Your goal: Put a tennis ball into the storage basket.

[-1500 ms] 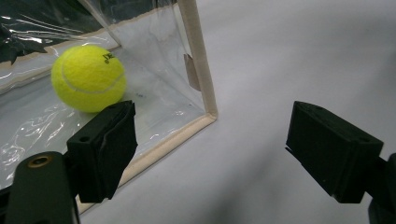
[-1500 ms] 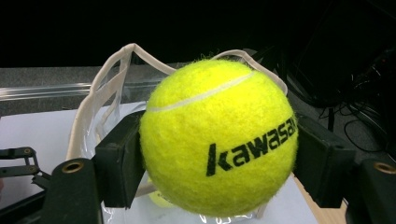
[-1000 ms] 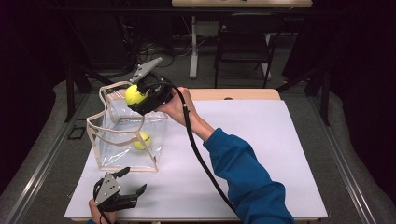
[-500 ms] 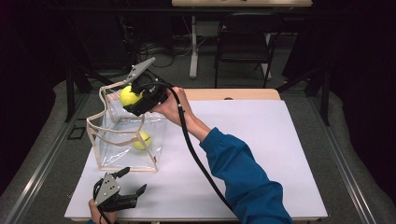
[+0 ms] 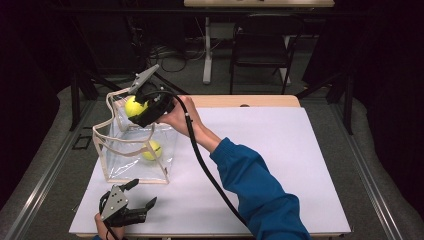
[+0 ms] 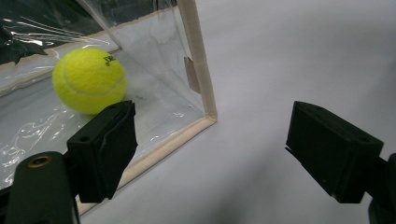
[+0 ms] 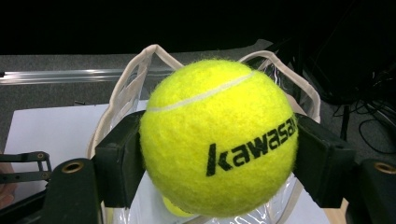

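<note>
A clear plastic tote bag point(image 5: 130, 155) with cream trim and handles stands open at the left of the white table. One yellow tennis ball point(image 5: 151, 150) point(image 6: 88, 80) lies inside it on the bottom. My right gripper point(image 5: 137, 111) hovers over the bag's mouth, shut on a second yellow tennis ball point(image 5: 134, 106) point(image 7: 219, 137) printed "kawasaki". The bag's rim and handles point(image 7: 140, 79) show just below that ball. My left gripper point(image 5: 135, 196) point(image 6: 210, 144) rests open near the table's front edge, just in front of the bag's front corner point(image 6: 208, 116), with nothing between its jaws.
The white sheet point(image 5: 280, 160) covers most of the table. A wooden table edge point(image 5: 250, 101) shows at the back. A black cable point(image 5: 205, 170) trails from the right gripper along the blue sleeve point(image 5: 260, 190). Dark chairs and stands stand behind the table.
The right gripper has carried its tennis ball leftward and a little higher, from beside the bag's right edge to over its mouth. The left gripper has stayed where it was.
</note>
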### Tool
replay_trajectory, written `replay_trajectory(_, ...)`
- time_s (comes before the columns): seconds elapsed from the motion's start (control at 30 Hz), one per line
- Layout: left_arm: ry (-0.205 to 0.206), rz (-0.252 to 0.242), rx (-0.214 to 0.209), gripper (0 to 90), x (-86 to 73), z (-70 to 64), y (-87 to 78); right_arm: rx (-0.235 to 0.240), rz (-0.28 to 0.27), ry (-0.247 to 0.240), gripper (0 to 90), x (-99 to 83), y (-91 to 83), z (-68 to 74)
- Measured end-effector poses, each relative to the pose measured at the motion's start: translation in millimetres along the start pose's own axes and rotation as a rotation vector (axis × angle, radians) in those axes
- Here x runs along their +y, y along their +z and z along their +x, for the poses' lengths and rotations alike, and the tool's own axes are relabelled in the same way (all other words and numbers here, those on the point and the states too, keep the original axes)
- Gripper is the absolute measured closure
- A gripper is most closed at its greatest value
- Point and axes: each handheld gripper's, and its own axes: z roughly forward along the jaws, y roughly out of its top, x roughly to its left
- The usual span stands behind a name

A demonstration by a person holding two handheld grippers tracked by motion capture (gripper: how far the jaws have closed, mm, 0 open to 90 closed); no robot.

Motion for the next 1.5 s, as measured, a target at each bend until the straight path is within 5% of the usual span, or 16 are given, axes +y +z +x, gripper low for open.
replay_trajectory(1.5,-0.001,-0.006,0.0,16.1,0.0,-0.2,0.4,0.024,0.082,0.032,25.4,-7.4,23.3,1.6)
